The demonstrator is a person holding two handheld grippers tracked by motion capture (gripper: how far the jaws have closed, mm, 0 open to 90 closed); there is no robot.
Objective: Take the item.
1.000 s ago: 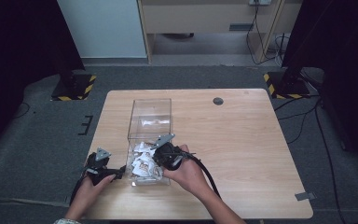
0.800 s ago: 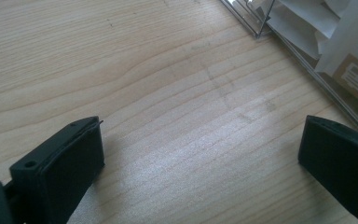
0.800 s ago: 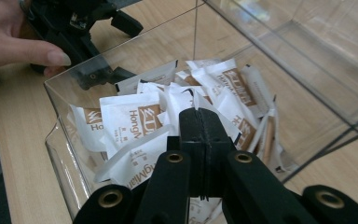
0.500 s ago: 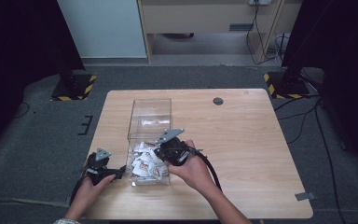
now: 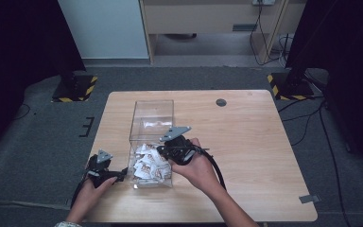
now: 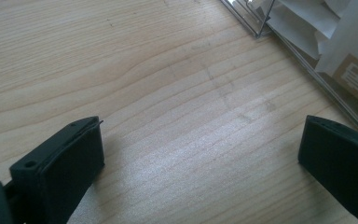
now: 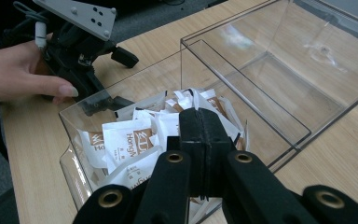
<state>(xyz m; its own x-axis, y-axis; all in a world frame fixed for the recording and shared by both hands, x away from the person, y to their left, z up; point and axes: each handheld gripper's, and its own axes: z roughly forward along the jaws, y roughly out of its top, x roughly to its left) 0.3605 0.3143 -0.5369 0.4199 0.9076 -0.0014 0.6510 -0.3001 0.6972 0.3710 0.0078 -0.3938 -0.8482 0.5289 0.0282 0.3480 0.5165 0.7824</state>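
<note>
Above the clear box [image 5: 151, 142] of sachets [image 7: 135, 140], the right claw [image 7: 200, 126] is pressed closed, empty; beside the box, the left claw [image 6: 200, 154] gapes wide on the counter [image 5: 246, 142].

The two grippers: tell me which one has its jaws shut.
The right gripper, poised over the white packets in the clear box, has its jaws pressed together. The left gripper, over bare table, has jaws spread wide.

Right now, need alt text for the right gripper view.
The right gripper, jaws pressed together, is over white sachets piled at one end of a clear plastic box on a wooden table. Beyond the box, a hand holds the left gripper.
</note>
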